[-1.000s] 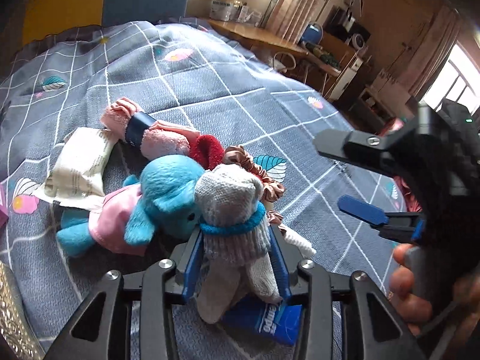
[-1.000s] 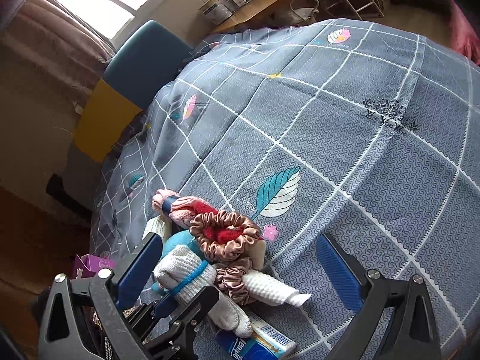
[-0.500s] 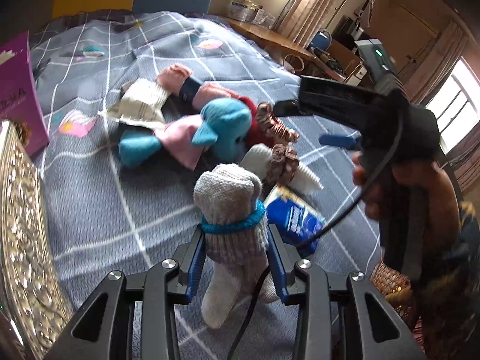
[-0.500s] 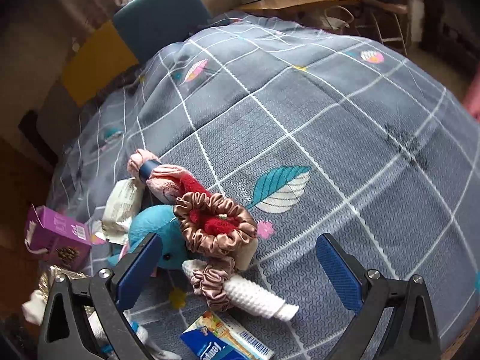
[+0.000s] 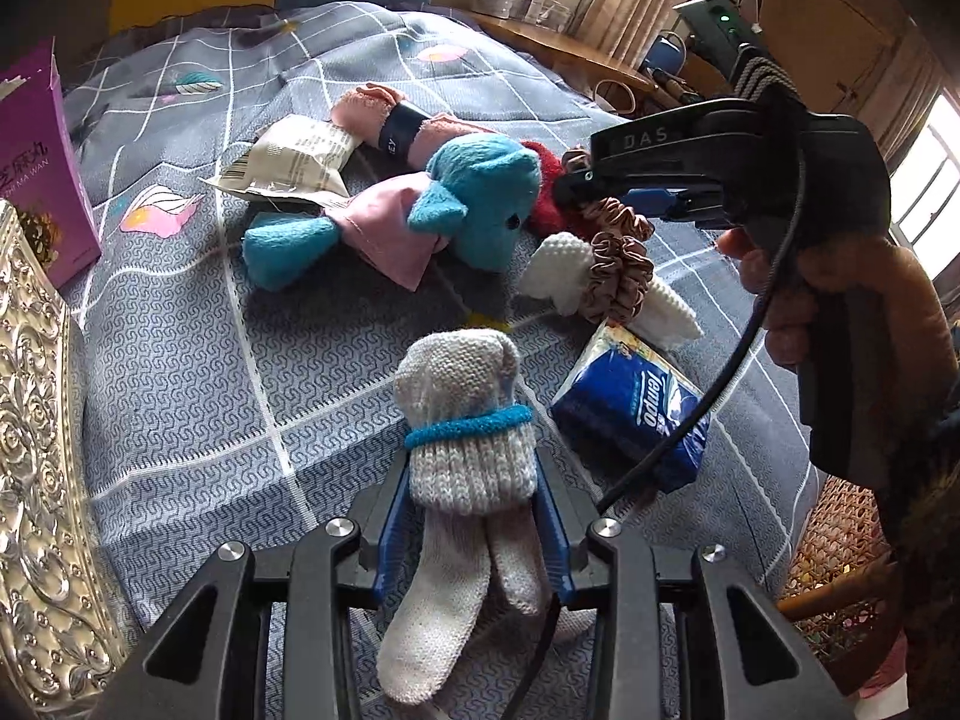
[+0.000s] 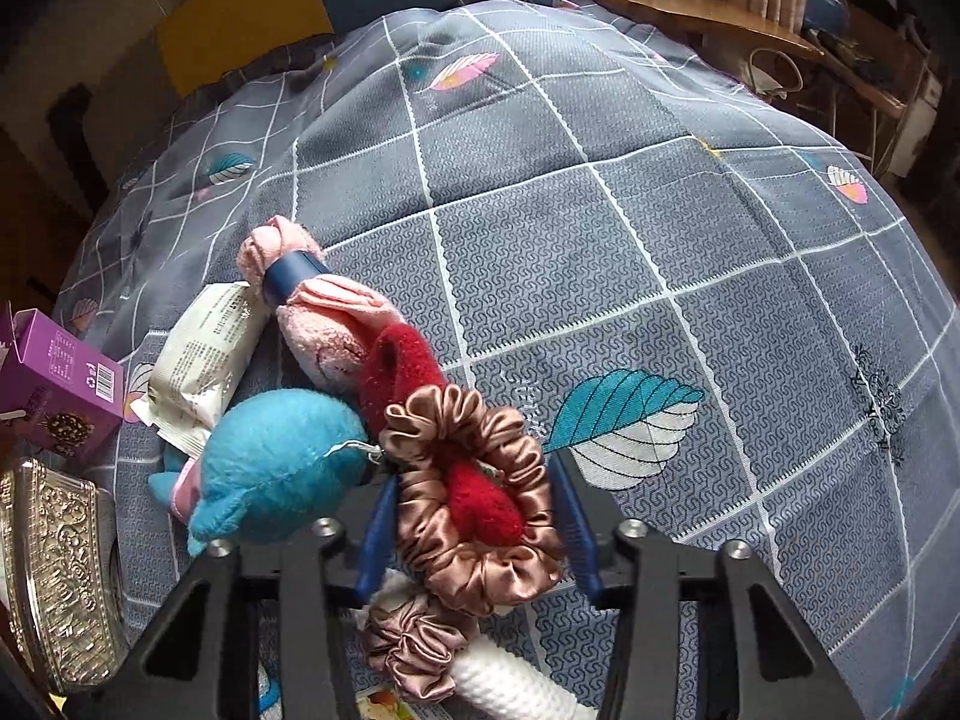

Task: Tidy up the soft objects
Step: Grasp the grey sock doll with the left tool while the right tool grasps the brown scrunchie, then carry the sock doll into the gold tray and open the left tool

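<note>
Gripping a banded white sock bundle point(image 5: 462, 420), the left claw point(image 5: 471, 516) holds firm while the right claw point(image 6: 474, 516) is closing around a satin scrunchie point(image 6: 474, 492); the blue plush toy point(image 5: 480, 204) and others lie unsorted on the bed point(image 6: 660, 210).

A: From where does the left wrist view look?

B: From just behind its own fingers, tilted down across the grey grid-patterned bedspread point(image 5: 180, 360) towards the yellow and blue headboard, close to the pile.

A: And the right?

B: Likewise steeply down, nearer still. Both views share the blue plush toy in pink cloth point(image 5: 480, 204) point(image 6: 276, 456) and the purple cardboard box point(image 5: 36, 162) point(image 6: 54, 378).
</note>
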### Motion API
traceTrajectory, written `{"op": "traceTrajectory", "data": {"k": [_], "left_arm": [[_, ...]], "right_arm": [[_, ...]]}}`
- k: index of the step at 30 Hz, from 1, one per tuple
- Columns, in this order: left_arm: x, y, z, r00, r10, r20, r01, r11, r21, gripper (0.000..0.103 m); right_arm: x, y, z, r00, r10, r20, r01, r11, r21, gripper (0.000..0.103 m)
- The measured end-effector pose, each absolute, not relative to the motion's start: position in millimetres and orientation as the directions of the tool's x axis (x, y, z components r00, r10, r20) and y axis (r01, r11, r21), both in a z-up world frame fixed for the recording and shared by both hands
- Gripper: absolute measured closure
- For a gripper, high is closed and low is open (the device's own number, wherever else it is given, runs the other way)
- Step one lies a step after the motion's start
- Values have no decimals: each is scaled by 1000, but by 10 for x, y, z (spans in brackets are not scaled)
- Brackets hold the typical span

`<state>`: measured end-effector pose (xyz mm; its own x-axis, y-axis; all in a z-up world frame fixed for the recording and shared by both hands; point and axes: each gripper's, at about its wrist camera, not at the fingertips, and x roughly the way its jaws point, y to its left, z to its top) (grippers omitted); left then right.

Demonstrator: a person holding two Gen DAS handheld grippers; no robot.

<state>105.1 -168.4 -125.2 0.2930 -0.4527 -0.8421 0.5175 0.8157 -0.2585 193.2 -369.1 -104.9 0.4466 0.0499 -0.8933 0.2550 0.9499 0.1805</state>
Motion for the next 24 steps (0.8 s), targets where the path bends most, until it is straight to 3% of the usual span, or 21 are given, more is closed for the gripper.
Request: {"op": "traceTrajectory", "data": {"k": [8,11,14,19,24], "left_arm": [[1028,-1668,-875,334,-473,-815,524,812,-257,67],[1167,-1684,-622,362,-470,-805,523,817,-242,67],[1440,-1649,-322,399,-458,-794,502,834,-228,67],[1971,-1354,266,513,-412,-753,393,893,-221,67],[2455,-468,599,641,-276,-716,185,961,-205,67]], "right_arm": [[1787,-3893,-893,537,137,-832,301,891,341,70],[1764,-3927,-874,542,107,-833,325,888,325,82],[1778,-3915,-919,513,89,-854,328,899,290,87],[1798,-3861,-936,501,79,-862,304,916,261,89],[1801,-3876,-943,502,84,-861,301,916,265,89]]}}
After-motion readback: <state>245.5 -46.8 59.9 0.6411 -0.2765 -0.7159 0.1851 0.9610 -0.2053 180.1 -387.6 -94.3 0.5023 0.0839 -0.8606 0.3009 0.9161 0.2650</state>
